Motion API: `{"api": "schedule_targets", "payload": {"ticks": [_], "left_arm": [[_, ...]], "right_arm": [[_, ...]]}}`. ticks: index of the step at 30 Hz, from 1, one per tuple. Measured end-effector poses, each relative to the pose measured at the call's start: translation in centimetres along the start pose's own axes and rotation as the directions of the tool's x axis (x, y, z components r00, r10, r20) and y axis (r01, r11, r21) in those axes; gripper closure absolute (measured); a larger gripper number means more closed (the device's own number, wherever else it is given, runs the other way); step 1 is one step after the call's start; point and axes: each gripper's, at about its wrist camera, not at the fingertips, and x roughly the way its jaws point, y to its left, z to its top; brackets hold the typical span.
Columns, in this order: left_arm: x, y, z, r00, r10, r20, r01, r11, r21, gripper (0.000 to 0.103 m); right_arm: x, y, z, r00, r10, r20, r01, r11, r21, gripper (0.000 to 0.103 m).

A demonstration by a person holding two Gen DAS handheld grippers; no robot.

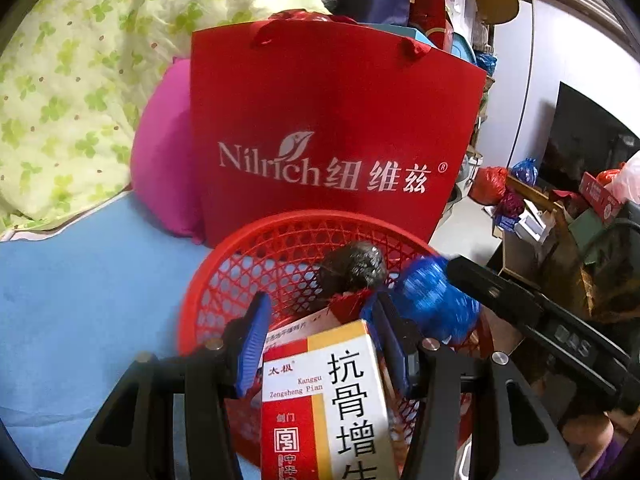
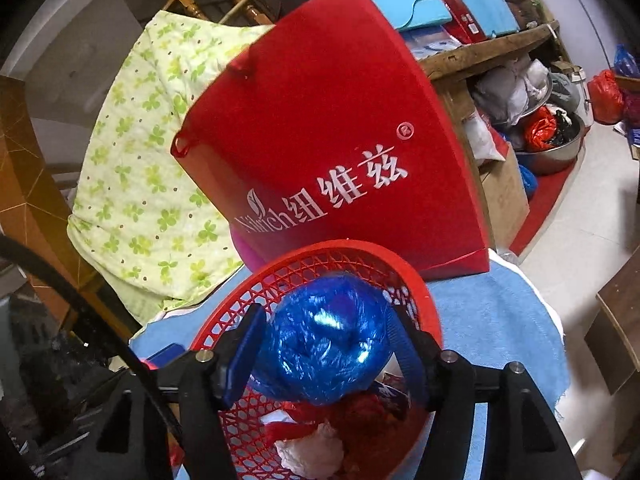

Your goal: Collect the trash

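Nearest item: 1 white, red and yellow cardboard medicine box [image 1: 324,408], pinched in the left gripper [image 1: 320,344] above the basket.
1 crumpled blue plastic bag ball [image 2: 330,338], pinched in the right gripper [image 2: 326,344] over the same basket.
1 round red plastic mesh basket [image 1: 288,240] on blue cloth; inside it, 1 dark crumpled wad [image 1: 354,266], 1 white tissue wad [image 2: 310,454], red scraps.
Behind, touching the basket: 1 red paper gift bag [image 1: 332,120].
Step, judged: depositing trash. Next: spread each pair of jaws over the basket so both pieces drop inside the rim.
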Motion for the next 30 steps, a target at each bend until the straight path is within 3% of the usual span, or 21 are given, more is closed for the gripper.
{"api": "schedule_targets", "payload": {"ticks": [10, 14, 23, 30], "left_arm": [[0.9, 0.0, 0.1, 1.0, -0.014, 0.025, 0.015, 0.999, -0.028, 0.049], [-0.7, -0.6, -0.5, 0.998, 0.043, 0.035, -0.044, 0.999, 0.022, 0.048], [-5.3, -0.9, -1.6, 0.986, 0.165, 0.034, -0.167, 0.985, 0.041, 0.03], [-8.2, -1.2, -2.4, 0.968, 0.246, 0.043, -0.248, 0.967, 0.058, 0.02]], "right_arm": [[-3.3, -1.8, 0.7, 0.998, 0.001, 0.063, -0.003, 1.0, 0.027, 0.036], [-3.9, -1.6, 0.5, 0.998, 0.007, 0.067, -0.008, 1.0, 0.019, 0.036], [-5.1, 0.9, -0.3, 0.999, 0.012, 0.043, -0.01, 0.999, -0.043, 0.036], [-6.8, 2.9, -0.5, 0.999, -0.023, 0.044, 0.027, 0.996, -0.087, 0.026]]}}
